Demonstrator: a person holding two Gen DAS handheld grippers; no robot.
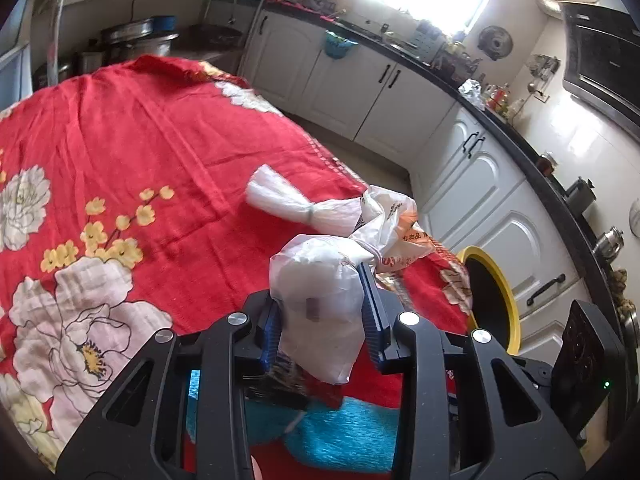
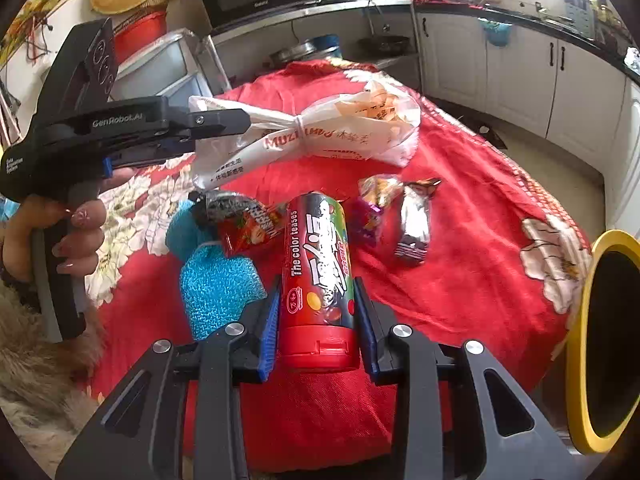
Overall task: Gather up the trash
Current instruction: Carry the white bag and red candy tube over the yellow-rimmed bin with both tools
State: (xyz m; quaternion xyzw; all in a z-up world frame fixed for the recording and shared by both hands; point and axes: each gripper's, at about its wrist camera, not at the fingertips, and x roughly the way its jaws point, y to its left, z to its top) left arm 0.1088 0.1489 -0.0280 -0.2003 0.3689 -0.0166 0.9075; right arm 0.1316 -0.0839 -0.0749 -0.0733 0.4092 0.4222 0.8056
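Note:
In the left wrist view my left gripper (image 1: 320, 286) is shut on one end of a white knotted plastic bag (image 1: 316, 304); its printed part (image 1: 400, 228) trails to the right over the red floral tablecloth (image 1: 140, 140). The right wrist view shows that left gripper (image 2: 240, 124) side-on, lifting the bag (image 2: 320, 136) off the cloth. My right gripper (image 2: 316, 284) is shut on a red candy tube (image 2: 318, 280) lying lengthwise between its blue pads. A yellow-rimmed bin (image 2: 580, 340) stands at the table's right edge, its rim (image 1: 512, 320) also showing in the left wrist view.
A red snack wrapper (image 2: 248, 232), a purple wrapper (image 2: 368, 216), a dark wrapper (image 2: 414, 224) and a blue cloth (image 2: 216, 292) lie on the tablecloth (image 2: 460, 280). White kitchen cabinets (image 1: 400, 92) run along the far side. A hand (image 2: 76, 236) holds the left gripper.

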